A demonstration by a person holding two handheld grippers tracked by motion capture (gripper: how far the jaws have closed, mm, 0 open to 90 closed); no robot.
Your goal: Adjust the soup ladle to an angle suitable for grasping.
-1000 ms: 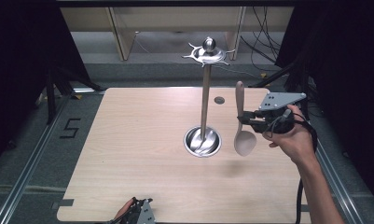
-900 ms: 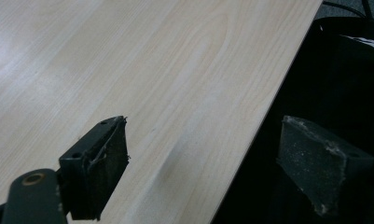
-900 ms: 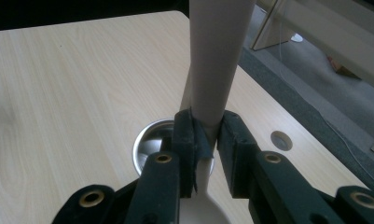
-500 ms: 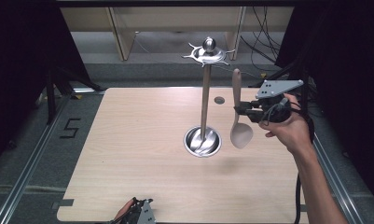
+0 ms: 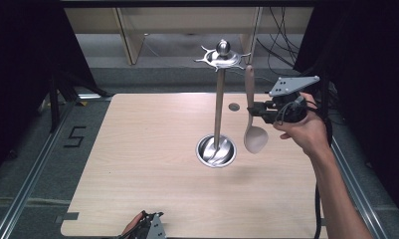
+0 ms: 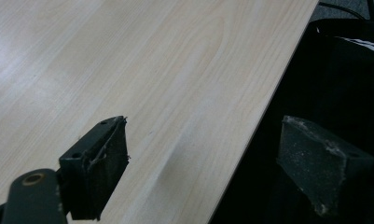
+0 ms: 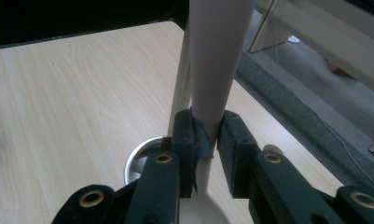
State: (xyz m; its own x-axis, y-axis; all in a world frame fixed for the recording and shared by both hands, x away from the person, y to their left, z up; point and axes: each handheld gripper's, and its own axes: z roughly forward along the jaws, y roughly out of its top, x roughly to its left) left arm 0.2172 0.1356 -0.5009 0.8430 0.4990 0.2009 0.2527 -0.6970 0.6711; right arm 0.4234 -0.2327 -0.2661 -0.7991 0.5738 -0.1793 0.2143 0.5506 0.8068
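A beige spoon [image 5: 251, 114] hangs upright in the air, bowl down, to the right of a metal utensil stand [image 5: 218, 102]. My right gripper [image 5: 252, 110] is shut on the spoon's handle, which is pinched between the pads [image 7: 204, 135]. The stand's pole [image 7: 180, 93] and round base [image 7: 140, 163] lie just behind the spoon in the right gripper view. The spoon's top end sits a little below and right of the stand's hook ring [image 5: 222, 58]. My left gripper [image 5: 147, 230] rests at the table's near edge, open, with nothing between its fingers [image 6: 98, 163].
The wooden table [image 5: 147, 149] has a small round hole [image 5: 234, 106] near its far right. Metal rails [image 5: 33, 169] run along both sides. Wooden shelving [image 5: 132, 35] and cables [image 5: 281, 45] stand beyond the far edge.
My right gripper has lifted the spoon higher and moved it a bit away from the near edge, beside the stand's pole. The left gripper has stayed put.
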